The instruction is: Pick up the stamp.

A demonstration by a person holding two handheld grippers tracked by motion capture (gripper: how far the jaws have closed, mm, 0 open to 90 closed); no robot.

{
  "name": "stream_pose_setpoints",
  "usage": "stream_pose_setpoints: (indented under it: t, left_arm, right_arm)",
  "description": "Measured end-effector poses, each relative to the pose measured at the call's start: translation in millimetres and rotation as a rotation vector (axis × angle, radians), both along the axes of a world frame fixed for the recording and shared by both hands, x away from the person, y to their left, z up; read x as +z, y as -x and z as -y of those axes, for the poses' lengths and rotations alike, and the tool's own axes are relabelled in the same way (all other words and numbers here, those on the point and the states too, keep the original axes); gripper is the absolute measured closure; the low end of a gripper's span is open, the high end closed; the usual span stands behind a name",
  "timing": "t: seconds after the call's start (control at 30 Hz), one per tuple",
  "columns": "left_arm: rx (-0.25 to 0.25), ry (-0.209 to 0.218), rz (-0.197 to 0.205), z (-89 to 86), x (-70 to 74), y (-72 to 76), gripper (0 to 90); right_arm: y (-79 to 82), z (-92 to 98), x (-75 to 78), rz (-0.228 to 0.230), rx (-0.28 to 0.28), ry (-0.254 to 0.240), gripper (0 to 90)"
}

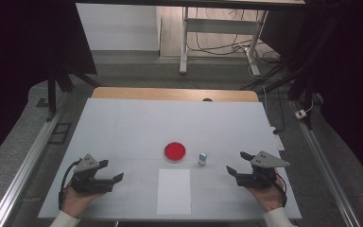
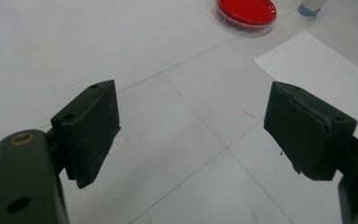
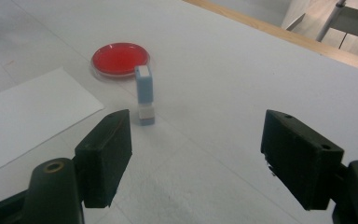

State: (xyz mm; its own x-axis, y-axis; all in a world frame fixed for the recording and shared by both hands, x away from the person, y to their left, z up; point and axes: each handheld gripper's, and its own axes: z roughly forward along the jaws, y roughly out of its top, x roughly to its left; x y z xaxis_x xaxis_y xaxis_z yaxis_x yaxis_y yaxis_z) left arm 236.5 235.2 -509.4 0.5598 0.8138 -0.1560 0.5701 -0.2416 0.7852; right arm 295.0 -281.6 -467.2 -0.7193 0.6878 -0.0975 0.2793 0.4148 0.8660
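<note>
On table, L gripper (image 1: 112,171) & R gripper (image 1: 236,163) fingers wide open, empty, flanking red dish (image 1: 175,151)

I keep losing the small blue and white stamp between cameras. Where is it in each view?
High view: the stamp stands centre, just right of the red dish.
Left gripper view: top right edge, cropped.
Right gripper view: upright, left of centre.
Shared landmark: the red dish beside it.

The right gripper (image 3: 196,158) is holding its fingers (image 3: 105,156) wide apart over the bench (image 3: 242,70); a blue block (image 3: 144,93) is standing upright between the red dish (image 3: 120,59) and the paper (image 3: 28,116).
</note>
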Motion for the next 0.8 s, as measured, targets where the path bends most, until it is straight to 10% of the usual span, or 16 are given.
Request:
stream_pose_setpoints:
  t: [0.8]
  left_arm:
    - [-0.015,-0.005,0.006,0.8,-0.1,-2.6,17.7]
  right_arm:
    - [-25.5,-40.9,29.7,-0.059,0.06,0.056,25.6]
